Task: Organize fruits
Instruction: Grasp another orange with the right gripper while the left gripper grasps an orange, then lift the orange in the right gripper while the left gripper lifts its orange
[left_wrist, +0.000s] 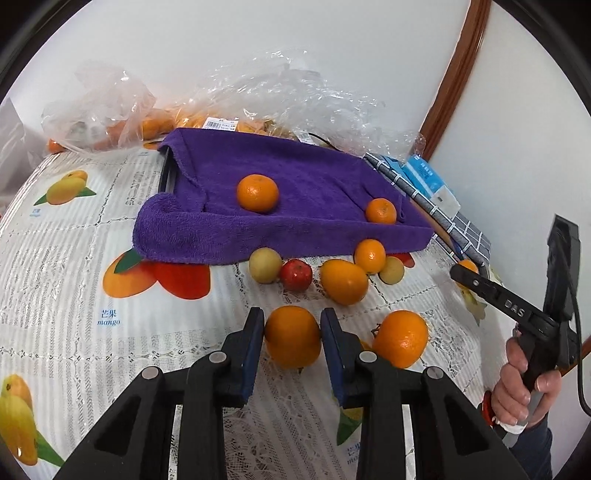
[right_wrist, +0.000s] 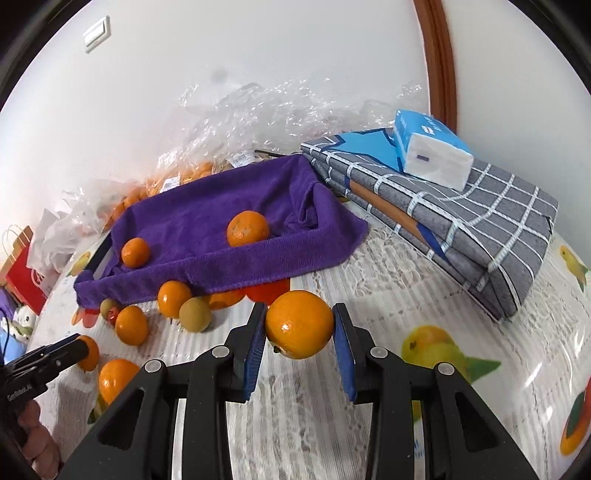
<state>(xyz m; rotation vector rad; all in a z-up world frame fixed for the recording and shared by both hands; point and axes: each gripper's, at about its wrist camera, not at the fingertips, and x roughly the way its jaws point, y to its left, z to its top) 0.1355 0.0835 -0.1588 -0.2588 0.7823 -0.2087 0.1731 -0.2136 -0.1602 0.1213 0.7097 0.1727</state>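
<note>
**Both tools loaded, tray ahead of each**

The table (left_wrist: 55, 258), under a fruit-printed cover, carries a tray lined with a purple towel (left_wrist: 295, 173); two oranges already sit inside it. Loose fruit lies on the table just beside the tray's near edge.

The right tool (right_wrist: 300, 326) is clenched on an orange (right_wrist: 299, 323) that appears lifted off the table. From it the tray (right_wrist: 207, 218) lies ahead and to the left, its near wall between the orange and the tray floor.

The left tool (left_wrist: 292, 336) has its pads pressed against another orange (left_wrist: 292, 336), low over the table. Its tray lies straight ahead beyond the loose fruit; the right tool looks nearer.
</note>
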